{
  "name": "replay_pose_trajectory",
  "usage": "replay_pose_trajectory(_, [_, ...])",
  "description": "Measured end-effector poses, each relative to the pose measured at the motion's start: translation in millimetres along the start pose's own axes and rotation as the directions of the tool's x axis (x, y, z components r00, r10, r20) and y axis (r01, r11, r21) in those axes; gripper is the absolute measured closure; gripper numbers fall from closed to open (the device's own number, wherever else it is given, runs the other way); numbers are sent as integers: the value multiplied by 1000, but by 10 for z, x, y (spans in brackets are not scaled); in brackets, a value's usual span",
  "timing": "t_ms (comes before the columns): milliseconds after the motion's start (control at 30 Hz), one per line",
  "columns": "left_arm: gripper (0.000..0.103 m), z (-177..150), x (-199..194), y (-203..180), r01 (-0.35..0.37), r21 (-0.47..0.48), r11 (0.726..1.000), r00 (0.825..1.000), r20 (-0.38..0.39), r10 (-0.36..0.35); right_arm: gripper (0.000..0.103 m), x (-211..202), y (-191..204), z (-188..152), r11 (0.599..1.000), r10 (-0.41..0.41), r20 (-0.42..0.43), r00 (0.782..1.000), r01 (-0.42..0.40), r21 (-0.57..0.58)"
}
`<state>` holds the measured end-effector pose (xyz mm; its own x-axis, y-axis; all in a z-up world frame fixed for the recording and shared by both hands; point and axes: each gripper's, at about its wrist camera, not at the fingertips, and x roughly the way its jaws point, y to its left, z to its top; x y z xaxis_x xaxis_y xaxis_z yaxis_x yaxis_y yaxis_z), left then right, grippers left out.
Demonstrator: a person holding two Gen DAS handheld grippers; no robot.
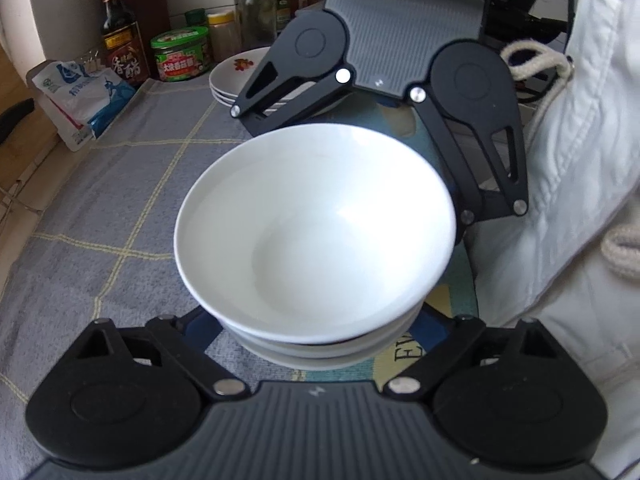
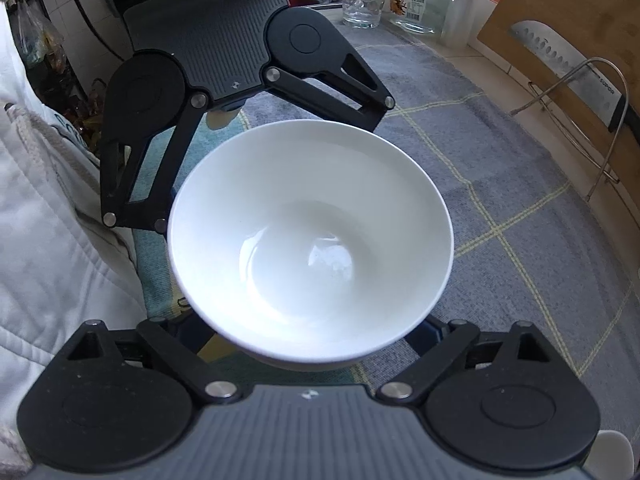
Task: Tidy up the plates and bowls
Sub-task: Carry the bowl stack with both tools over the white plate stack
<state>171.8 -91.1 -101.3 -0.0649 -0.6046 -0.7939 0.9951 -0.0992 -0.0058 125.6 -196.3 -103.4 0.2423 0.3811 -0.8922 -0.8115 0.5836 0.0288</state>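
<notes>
Grey checked cloth [image 1: 120, 200] covers the worktop, where white bowls [image 1: 316, 232] sit stacked in the middle. Both hand-held grippers, left [image 1: 316, 344] and right [image 2: 312, 344], stand open around them. Bowls are hard, slippery, breakable; hold the rim sides.

The stack of white ceramic bowls [image 1: 316, 236] hides the fingertips of both grippers in both views, so contact cannot be judged. How many bowls sit under the top one is unclear. At upper centre of the left wrist view, a black gripper linkage covers part of the stacked white flower-printed plates [image 1: 236, 72]. The steel cleaver's [image 2: 560, 60] handle is cut off at the right edge.
</notes>
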Motion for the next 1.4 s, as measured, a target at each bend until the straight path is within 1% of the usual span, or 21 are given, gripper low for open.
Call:
replay_pose_trajectory(133, [9, 2, 3, 30, 14, -4, 1000, 1000, -1, -14, 5, 8, -45, 4, 1000, 18, -2, 1000, -18, 9])
replay_pose_trajectory(400, [8, 28, 13, 33, 33, 4, 999, 999, -19, -33, 5, 13, -34, 23, 1000, 18, -17, 1000, -18, -3])
replay_pose_trajectory(800, [7, 6, 17, 24, 36, 3, 999, 999, 2, -36, 5, 7, -56, 21, 1000, 21, -6, 1000, -21, 22])
replay_pose_trajectory(1133, [7, -4, -23, 21, 14, 7, 1000, 999, 29, -14, 6, -31, -48, 35, 999, -2, -6, 1000, 2, 32])
replay_pose_trajectory(1400, [7, 94, -126, 8, -12, 13, 1000, 999, 41, 12, 6, -183, -29, 39, 999, -16, 2, 1000, 16, 27])
